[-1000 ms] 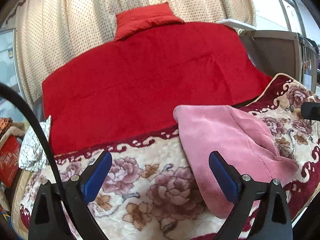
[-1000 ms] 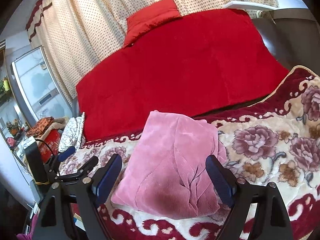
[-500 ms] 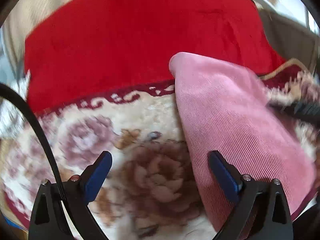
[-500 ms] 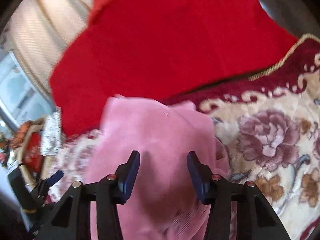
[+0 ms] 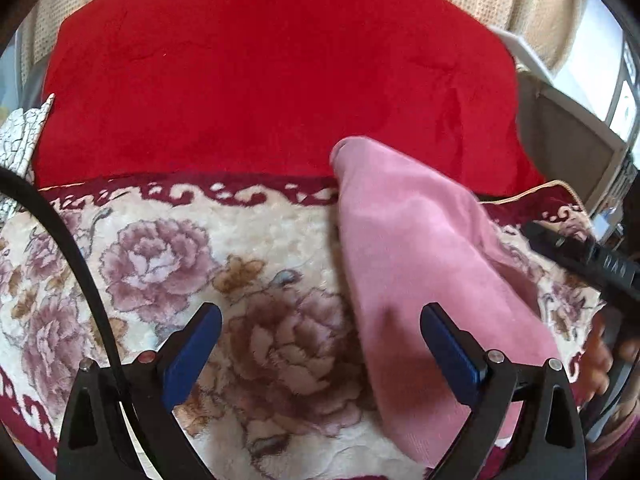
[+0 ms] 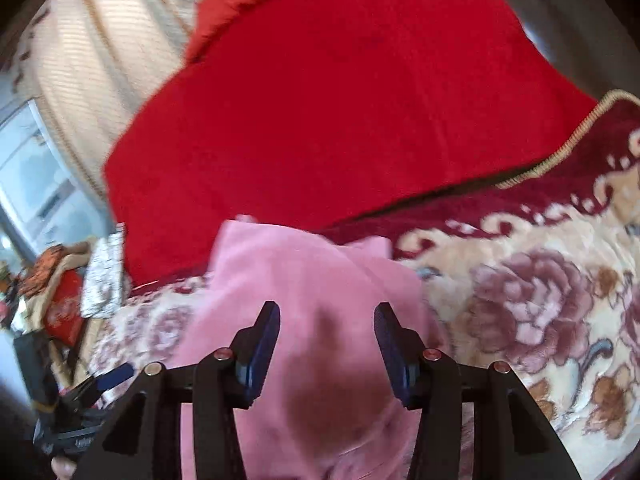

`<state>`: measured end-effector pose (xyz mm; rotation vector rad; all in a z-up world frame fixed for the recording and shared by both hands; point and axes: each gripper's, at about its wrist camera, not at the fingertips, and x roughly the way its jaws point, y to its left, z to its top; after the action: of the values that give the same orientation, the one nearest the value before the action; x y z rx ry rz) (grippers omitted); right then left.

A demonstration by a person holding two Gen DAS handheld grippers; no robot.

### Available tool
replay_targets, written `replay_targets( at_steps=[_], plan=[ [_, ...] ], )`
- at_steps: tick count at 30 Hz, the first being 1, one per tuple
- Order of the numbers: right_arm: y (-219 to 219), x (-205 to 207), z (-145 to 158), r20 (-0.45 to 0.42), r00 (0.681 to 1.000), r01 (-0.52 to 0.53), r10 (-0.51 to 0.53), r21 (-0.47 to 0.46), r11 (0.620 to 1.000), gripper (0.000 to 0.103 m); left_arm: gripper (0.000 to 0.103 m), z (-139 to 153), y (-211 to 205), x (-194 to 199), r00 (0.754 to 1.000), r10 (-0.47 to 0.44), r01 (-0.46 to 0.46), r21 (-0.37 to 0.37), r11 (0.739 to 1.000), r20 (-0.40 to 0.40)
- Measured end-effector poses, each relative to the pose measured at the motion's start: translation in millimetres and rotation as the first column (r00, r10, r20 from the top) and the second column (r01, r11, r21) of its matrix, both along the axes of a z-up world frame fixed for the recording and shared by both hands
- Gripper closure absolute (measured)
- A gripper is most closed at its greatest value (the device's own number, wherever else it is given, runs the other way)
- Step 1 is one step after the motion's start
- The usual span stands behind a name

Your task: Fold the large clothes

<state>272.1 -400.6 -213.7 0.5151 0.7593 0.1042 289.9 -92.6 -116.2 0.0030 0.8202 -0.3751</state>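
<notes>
floral blanket (image 5: 168, 240) covering the bed nearest, red blanket (image 5: 260, 80) lying beyond it, dotted curtain (image 6: 100, 60) hanging at the back. left gripper (image 5: 320, 344) tilting down, jaws standing spread over blanket and garment edge. right gripper (image 6: 326, 340) having just been narrowing, jaws half apart above the folded pink garment (image 6: 304, 280), which is resting on the floral blanket; contact unclear.

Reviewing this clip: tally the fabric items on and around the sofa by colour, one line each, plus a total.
Pink: 1, folded pink corduroy garment
Red: 2, plain red plush sofa throw, red cushion on top of the backrest
Floral cream-and-maroon: 1, plush floral blanket on the seat
White crackle-patterned: 1, cloth beside the sofa
Total: 5
</notes>
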Motion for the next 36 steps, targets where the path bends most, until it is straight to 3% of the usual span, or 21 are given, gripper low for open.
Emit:
replay_targets(
  at_steps=[3,5,6,8,12,14,16,18,19,22,24,31,36],
  plan=[
    [25.0,5.6,5.4,-0.011,0.997,-0.076,0.076,-0.047,0.996,0.051,0.004,-11.3,-15.2,0.4,1.000,-0.028,0.028,0.067,0.997,0.002],
    [39.0,14.0,-6.4,-0.065,0.992,-0.110,0.106,-0.070,0.991,0.051,0.003,-27.7,-30.3,2.2,0.999,-0.049,0.050,0.142,0.989,-0.013],
    [45.0,23.5,-22.6,-0.138,0.984,-0.127,0.116,-0.077,0.989,0.050,0.003,-29.1,-31.5,1.0,0.999,-0.044,0.044,0.142,0.989,-0.003],
    [47.6,34.8,-45.9,-0.199,0.971,-0.144,0.131,-0.051,0.988,0.050,0.003,-25.7,-29.8,1.0,0.999,-0.040,0.040,0.129,0.991,-0.005],
    [30.5,23.0,-35.8,-0.137,0.983,-0.115,0.119,0.033,0.993,0.051,0.003,-12.9,-17.8,-3.0,0.999,-0.017,0.012,0.132,0.991,0.038],
    [25.8,10.1,-26.5,-0.105,0.988,-0.110,0.113,0.032,0.993,0.051,0.003,-7.8,-11.3,-5.8,0.998,-0.002,-0.006,0.133,0.991,0.060],
    [24.7,-6.7,-14.6,-0.084,0.990,-0.113,0.113,0.006,0.994,0.051,0.003,-9.1,-11.3,-7.1,0.996,0.007,-0.021,0.167,0.986,0.084],
    [24.6,-23.7,-7.4,-0.068,0.989,-0.129,0.130,0.013,0.992,0.052,0.003,-21.8,-21.6,-7.0,0.996,-0.022,0.000,0.249,0.968,0.085],
    [26.6,-28.6,-5.7,-0.069,0.988,-0.138,0.139,0.014,0.990,0.053,0.004,-32.3,-29.2,-6.1,0.997,-0.044,0.024,0.290,0.957,0.062],
    [46.1,-30.5,-20.3,-0.137,0.973,-0.193,0.188,-0.021,0.981,0.056,0.003,-36.1,-29.1,-5.6,0.998,-0.038,0.023,0.272,0.962,0.048],
    [53.6,-23.0,-45.2,-0.201,0.961,-0.197,0.189,-0.017,0.980,0.056,0.004,-30.9,-30.5,-9.5,0.996,-0.037,0.011,0.292,0.956,0.084],
    [49.1,-37.7,-10.4,-0.104,0.977,-0.189,0.185,-0.034,0.981,0.055,0.004,-18.4,-29.5,-21.6,0.986,-0.024,-0.029,0.312,0.950,0.164],
    [61.3,-52.6,-6.8,-0.123,0.965,-0.242,0.231,-0.087,0.966,0.056,0.004,-10.7,-33.3,-26.2,0.976,-0.038,-0.034,0.321,0.947,0.216]
  ],
)
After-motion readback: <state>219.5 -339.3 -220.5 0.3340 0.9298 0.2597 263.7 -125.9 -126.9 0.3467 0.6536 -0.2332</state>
